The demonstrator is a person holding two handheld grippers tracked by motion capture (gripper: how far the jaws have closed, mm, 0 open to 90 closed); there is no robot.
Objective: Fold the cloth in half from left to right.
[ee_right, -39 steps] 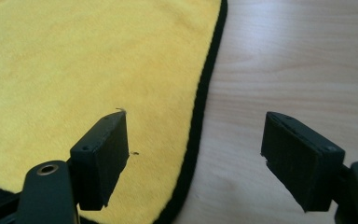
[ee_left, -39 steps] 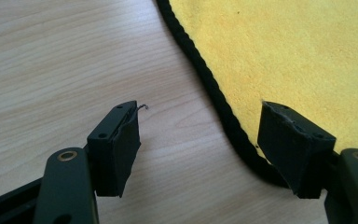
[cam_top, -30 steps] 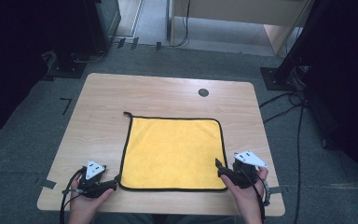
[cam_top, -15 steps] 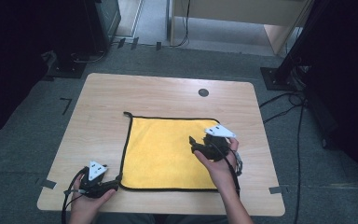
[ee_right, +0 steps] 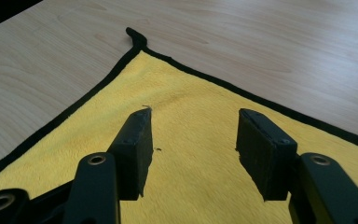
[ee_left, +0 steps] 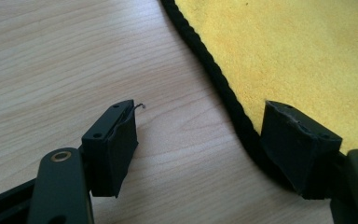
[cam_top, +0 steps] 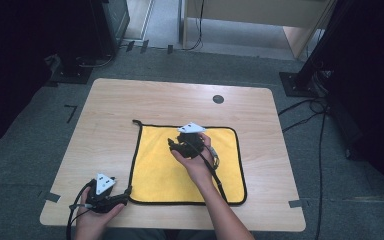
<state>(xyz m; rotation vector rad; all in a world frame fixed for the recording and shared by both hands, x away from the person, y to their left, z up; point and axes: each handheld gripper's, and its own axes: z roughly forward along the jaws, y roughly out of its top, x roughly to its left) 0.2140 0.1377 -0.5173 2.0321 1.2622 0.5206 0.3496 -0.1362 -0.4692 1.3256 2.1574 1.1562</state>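
High view: yellow cloth (cam_top: 190, 172) lies flat at table (cam_top: 130, 100) centre. Right claw (cam_top: 176, 146) hovers over its far half, jaws just closing, nothing between. Left claw (cam_top: 125, 196), released, straddles the cloth's near-left edge.

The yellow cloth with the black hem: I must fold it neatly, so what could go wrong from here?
1. The right tongs, which have just been closing, hover open over mid-cloth and may pinch a wrinkle.
2. The left tongs straddle the black hem of the yellow cloth unclamped; a pull may drag it.
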